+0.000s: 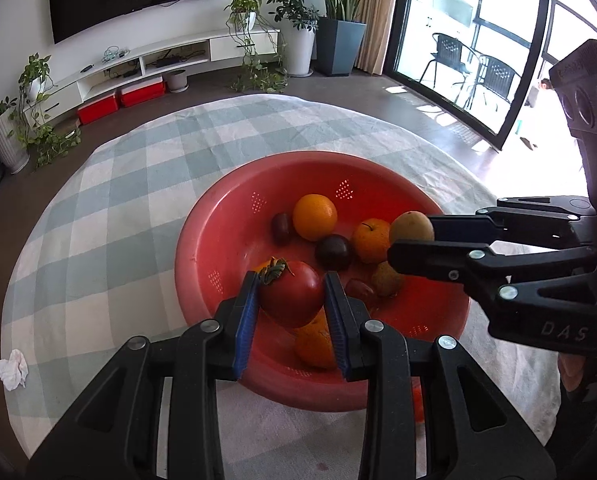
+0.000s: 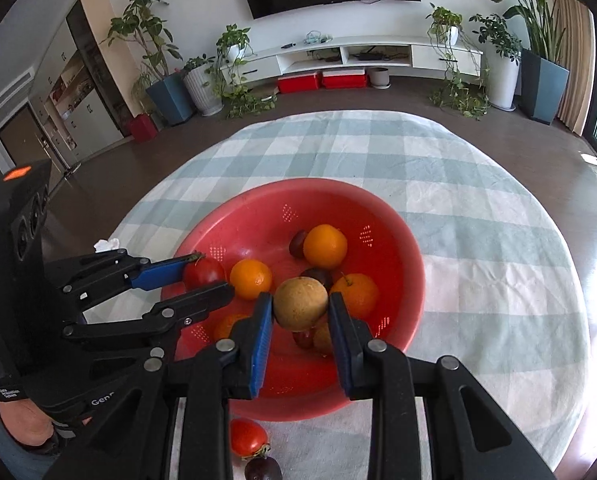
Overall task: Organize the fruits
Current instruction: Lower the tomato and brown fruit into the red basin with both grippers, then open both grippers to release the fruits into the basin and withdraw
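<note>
A red perforated bowl (image 1: 218, 216) (image 2: 398, 240) sits on a checked tablecloth and holds several oranges (image 1: 314, 217) (image 2: 325, 246), dark plums (image 1: 333, 252) and a brown pear (image 1: 385, 279). My left gripper (image 1: 291, 294) (image 2: 210, 276) is shut on a red tomato (image 1: 291, 294) (image 2: 204, 273) above the bowl's near-left side. My right gripper (image 2: 301, 303) (image 1: 412, 234) is shut on a tan round pear (image 2: 301, 303) (image 1: 411, 225) above the bowl.
A second tomato (image 2: 248, 436) and a dark plum (image 2: 263, 469) lie on the cloth in front of the bowl. A crumpled white tissue (image 1: 12, 369) lies at the table's left edge. Beyond the table are potted plants, a TV unit and glass doors.
</note>
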`<control>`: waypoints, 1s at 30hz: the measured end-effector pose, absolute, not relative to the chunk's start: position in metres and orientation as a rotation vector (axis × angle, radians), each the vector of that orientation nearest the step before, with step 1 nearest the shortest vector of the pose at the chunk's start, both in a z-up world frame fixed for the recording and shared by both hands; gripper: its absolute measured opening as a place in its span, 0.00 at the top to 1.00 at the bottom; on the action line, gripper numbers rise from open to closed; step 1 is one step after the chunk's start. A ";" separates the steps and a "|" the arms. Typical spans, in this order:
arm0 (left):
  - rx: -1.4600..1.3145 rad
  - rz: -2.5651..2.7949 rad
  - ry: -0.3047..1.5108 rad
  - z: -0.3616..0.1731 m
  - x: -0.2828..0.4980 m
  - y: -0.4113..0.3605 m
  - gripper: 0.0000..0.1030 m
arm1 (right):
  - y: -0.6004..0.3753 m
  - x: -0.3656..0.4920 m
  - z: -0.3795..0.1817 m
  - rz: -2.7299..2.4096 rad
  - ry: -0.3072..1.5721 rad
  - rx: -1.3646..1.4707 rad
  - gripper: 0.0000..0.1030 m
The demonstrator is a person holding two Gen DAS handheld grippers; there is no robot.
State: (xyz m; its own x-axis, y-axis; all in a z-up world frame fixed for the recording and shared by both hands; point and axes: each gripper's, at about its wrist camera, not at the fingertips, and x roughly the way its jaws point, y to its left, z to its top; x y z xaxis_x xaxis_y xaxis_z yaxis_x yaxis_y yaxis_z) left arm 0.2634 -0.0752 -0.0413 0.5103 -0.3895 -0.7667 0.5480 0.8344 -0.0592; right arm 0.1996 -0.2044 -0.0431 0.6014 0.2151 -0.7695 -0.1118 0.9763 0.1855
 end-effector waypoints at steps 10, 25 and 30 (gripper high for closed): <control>0.214 -0.549 0.881 -0.056 0.272 -0.073 0.71 | -0.188 0.213 -0.068 0.173 0.968 0.012 0.70; 0.203 -0.524 0.855 -0.053 0.270 -0.069 0.63 | -0.183 0.215 -0.072 0.168 0.963 -0.025 0.70; 0.187 -0.508 0.830 -0.044 0.267 -0.064 0.50 | -0.184 0.215 -0.071 0.166 0.963 -0.022 0.69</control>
